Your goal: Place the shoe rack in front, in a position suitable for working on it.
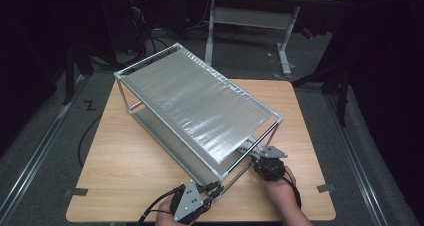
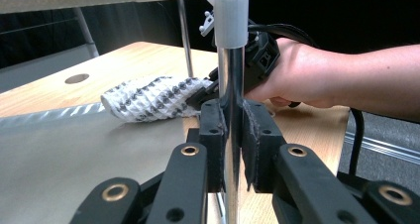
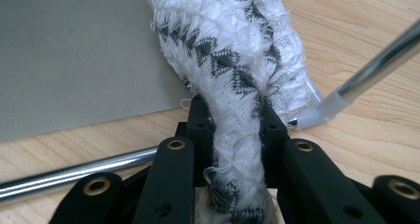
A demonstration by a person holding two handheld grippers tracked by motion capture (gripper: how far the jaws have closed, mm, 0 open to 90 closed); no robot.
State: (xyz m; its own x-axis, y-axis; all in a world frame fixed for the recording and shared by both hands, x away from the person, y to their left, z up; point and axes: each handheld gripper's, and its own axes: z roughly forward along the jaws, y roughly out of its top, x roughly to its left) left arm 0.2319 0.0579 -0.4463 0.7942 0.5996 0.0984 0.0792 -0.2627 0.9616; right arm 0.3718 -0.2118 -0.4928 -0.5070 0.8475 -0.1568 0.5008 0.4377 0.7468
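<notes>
A person at a wooden table [image 1: 125,176] is working 2 handheld grippers at the near end of a 2-tier metal rack [image 1: 195,106] with grey fabric shelves. The left gripper [image 2: 232,135] is clamping its jaws narrowly around the rack's upright chrome corner post [image 2: 231,75], just under the white plastic corner joint [image 2: 230,16], apparently steadying the frame. The right gripper [image 3: 233,135] is pinching a rolled white cloth with a black zigzag pattern [image 3: 233,60], jaws drawn in tight on the roll's near end.

In the left gripper view the cloth [image 2: 148,97] is lying at the near edge of the lower shelf [image 2: 74,154], its long axis running away from the right gripper's fingers and in across the rack's open end. The right gripper view shows the free end reaching toward the grey shelf panel [image 3: 74,50], with a chrome base bar [image 3: 74,172] passing beneath the jaws.

The right hand [image 2: 307,75] is the one at the cloth; the left is occupied on the post just beside it. By the look of it, the roll is being fed lengthwise onto the lower shelf, so the coming push should follow the roll's axis, clearing the post and the bar.
</notes>
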